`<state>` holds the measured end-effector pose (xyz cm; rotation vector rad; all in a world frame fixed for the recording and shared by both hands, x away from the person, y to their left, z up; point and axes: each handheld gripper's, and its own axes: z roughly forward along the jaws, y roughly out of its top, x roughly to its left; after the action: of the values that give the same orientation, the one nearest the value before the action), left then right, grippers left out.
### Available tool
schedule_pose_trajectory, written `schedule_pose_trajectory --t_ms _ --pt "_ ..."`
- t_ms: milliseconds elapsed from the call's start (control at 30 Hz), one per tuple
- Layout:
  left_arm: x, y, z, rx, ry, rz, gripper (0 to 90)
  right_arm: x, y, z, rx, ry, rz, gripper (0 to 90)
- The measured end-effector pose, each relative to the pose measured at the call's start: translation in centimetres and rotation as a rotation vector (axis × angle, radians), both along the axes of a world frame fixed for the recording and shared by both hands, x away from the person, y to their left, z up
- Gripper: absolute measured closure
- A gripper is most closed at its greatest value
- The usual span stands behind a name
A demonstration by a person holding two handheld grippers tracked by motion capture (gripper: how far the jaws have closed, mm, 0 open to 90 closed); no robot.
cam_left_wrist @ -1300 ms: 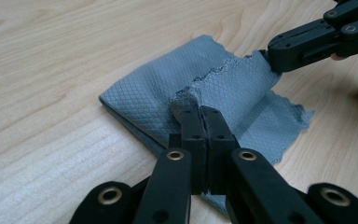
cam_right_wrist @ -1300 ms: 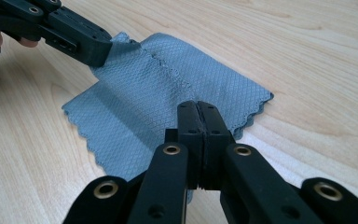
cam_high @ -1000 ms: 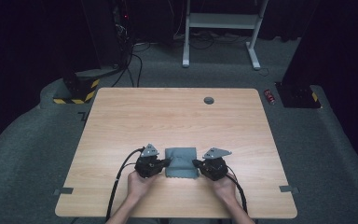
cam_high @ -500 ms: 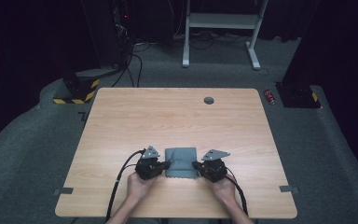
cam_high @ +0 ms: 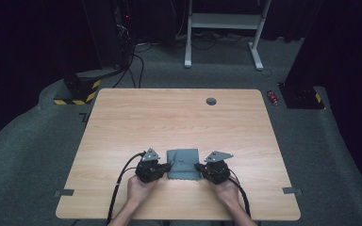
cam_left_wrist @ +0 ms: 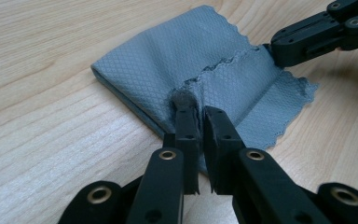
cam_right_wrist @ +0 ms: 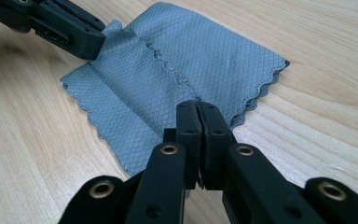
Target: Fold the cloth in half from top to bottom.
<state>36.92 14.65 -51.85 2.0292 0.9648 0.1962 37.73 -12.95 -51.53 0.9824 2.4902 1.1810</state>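
Observation:
A grey-blue folded cloth (cam_high: 184, 164) with scalloped edges lies flat near the table's front edge, between my two grippers. My left gripper (cam_high: 168, 165) meets its left side. In the left gripper view its jaws (cam_left_wrist: 196, 109) have just been opening: a narrow gap shows between them, and a small pucker of the cloth (cam_left_wrist: 182, 60) still sits at their tips. My right gripper (cam_high: 198, 167) is at the cloth's right side. In the right gripper view its jaws (cam_right_wrist: 198, 107) are shut tight on the cloth's (cam_right_wrist: 191, 56) near edge. Each gripper view also has the other gripper at the cloth's far side.
The wooden table (cam_high: 169, 117) has a round grommet (cam_high: 211, 100) near its far edge. A cable trails from each gripper toward the person. On the grey floor beyond stand a white desk frame (cam_high: 224, 28) and a small red object (cam_high: 273, 98).

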Motion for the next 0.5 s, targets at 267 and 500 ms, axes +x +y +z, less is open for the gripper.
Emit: schedule_pose_trajectory --t_ms 267,500 --pt "0.0 0.4 0.4 -0.032 0.001 0.015 83.8 0.0 -0.4 0.2 0.014 0.008 -0.013 83.0" --pt "-0.2 0.8 1.5 -0.038 -0.051 0.055 76.1 0.0 -1.2 0.7 0.059 0.005 -0.037 77.6"
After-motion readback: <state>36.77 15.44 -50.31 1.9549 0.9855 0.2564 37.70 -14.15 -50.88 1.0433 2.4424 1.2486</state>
